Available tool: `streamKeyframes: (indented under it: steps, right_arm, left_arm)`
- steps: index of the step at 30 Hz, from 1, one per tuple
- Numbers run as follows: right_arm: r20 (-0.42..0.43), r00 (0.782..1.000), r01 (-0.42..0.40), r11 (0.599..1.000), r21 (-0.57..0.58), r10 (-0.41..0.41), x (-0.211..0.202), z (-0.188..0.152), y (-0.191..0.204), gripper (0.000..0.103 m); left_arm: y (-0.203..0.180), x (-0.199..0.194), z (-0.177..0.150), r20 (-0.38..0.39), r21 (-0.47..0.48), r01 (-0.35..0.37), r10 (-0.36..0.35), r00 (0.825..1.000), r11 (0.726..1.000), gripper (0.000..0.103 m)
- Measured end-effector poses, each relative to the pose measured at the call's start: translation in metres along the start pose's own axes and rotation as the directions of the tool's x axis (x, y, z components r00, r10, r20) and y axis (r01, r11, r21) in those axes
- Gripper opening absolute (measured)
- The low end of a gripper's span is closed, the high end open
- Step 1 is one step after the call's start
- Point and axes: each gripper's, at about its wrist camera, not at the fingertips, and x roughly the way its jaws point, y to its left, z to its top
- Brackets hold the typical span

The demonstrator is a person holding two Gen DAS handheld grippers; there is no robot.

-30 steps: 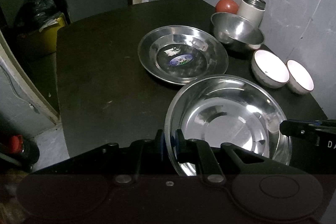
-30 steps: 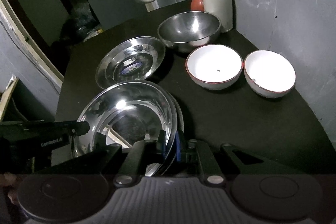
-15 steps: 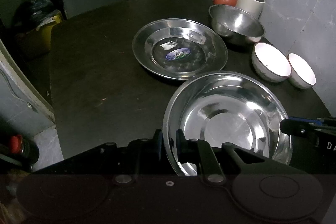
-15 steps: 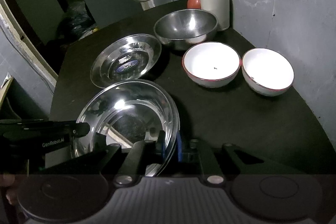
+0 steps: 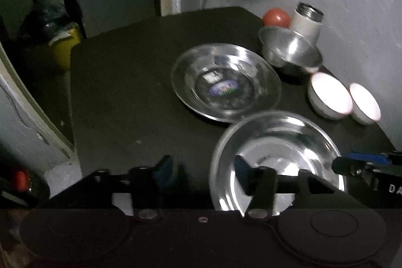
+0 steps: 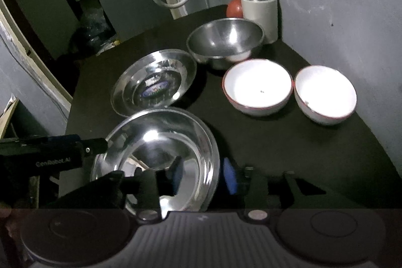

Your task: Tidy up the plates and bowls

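We see the left gripper (image 5: pixel 202 171) with its fingers spread wide, straddling the near plate's (image 5: pixel 276 142) left rim without gripping. Our right gripper (image 6: pixel 203 173) is likewise open around the plate's right rim. The near plate sits at the desk's (image 5: pixel 120 92) front edge, overlapping the labelled plate (image 6: pixel 153 82) behind it. Steel bowl (image 6: pixel 224 42) and two white bowls (image 6: pixel 257 86) line the right edge.
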Motion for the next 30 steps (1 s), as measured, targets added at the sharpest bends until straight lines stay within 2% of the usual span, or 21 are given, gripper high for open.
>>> streamKeyframes:
  steps: [4,6,10,13,21,30]
  right_arm:
    - [0.019,1.0,-0.016,1.0,-0.005,0.016,0.003,0.009,0.004,0.059]
    - [0.03,0.999,-0.026,1.0,-0.008,0.027,0.005,0.013,0.006,0.071]
    - [0.06,0.997,-0.057,0.998,-0.015,0.058,0.01,0.021,0.012,0.087]
    - [0.08,0.993,-0.084,0.996,-0.018,0.085,0.016,0.028,0.017,0.092]
    - [0.079,0.991,-0.107,0.994,-0.029,0.109,0.046,0.049,0.027,0.092]
    - [0.062,0.993,-0.101,0.995,-0.024,0.102,0.078,0.068,0.032,0.091]
  left_arm:
    - [0.01,-0.002,0.01,0.047,-0.01,-0.031,0.032,0.998,0.999,0.082]
    - [0.015,-0.002,0.015,0.063,-0.023,-0.042,0.043,0.997,0.999,0.092]
    - [0.027,0.003,0.025,0.088,-0.053,-0.054,0.059,0.994,0.997,0.101]
    - [0.037,0.01,0.034,0.095,-0.069,-0.065,0.071,0.993,0.996,0.102]
    - [0.056,0.04,0.062,0.096,-0.136,-0.027,0.04,0.995,0.99,0.102]
    - [0.06,0.075,0.082,0.07,-0.141,0.005,0.005,0.998,0.99,0.102]
